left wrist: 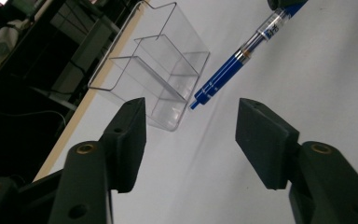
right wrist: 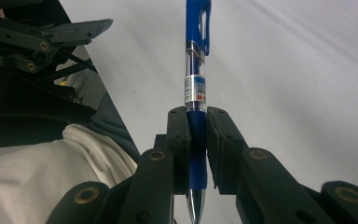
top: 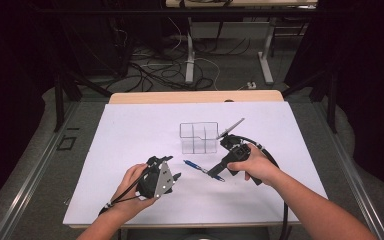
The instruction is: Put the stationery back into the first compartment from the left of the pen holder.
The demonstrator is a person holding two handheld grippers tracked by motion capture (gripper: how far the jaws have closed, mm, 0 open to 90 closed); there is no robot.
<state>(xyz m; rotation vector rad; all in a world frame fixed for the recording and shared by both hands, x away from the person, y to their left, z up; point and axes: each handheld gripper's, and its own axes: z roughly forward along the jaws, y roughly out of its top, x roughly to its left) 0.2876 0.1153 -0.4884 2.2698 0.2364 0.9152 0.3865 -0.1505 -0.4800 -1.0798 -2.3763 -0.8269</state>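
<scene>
The right tongs (right wrist: 196, 140) pinch a blue pen (right wrist: 196, 60) near its tip, the clip end jutting out ahead of the jaws. The left tongs (left wrist: 191, 135) stand spread with nothing between them; the pen's clip end hangs just past their gap, not yet inside. I'd say the handover wants the left jaws brought squarely around the barrel before the right lets go. The clear divided box (top: 198, 137) sits just beyond, on the white table (top: 130, 135).
</scene>
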